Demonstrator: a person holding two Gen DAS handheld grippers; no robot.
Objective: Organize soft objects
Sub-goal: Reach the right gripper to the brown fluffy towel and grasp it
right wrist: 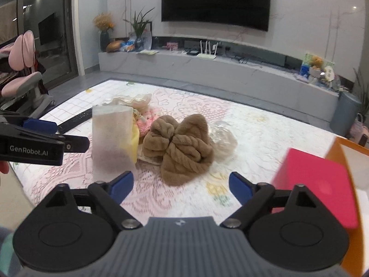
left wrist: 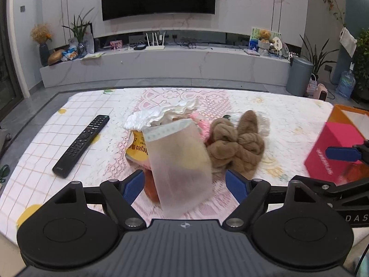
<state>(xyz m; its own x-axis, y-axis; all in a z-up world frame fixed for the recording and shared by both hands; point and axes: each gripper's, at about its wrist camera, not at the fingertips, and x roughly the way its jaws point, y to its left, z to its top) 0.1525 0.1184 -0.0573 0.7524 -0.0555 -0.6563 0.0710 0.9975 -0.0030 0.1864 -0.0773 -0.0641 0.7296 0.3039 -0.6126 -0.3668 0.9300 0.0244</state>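
Observation:
A pile of soft things lies mid-table: a frosted translucent pouch (left wrist: 182, 166) standing upright, a brown knotted plush cloth (left wrist: 235, 145), a pink knit piece (left wrist: 203, 127), a white ruffled cloth (left wrist: 161, 115) and a yellow packet (left wrist: 138, 149). My left gripper (left wrist: 185, 185) is open with the pouch between its blue fingertips. My right gripper (right wrist: 181, 185) is open and empty, just short of the brown cloth (right wrist: 180, 145). The pouch (right wrist: 113, 138) stands left of it in the right wrist view. The left gripper (right wrist: 46, 136) shows at the left edge there.
A black remote (left wrist: 80, 145) lies left of the pile. A pink box (left wrist: 334, 152) and an orange box (left wrist: 350, 115) stand at the right; both show in the right wrist view too (right wrist: 316, 184). A clear plastic bag (right wrist: 222, 133) lies behind the brown cloth.

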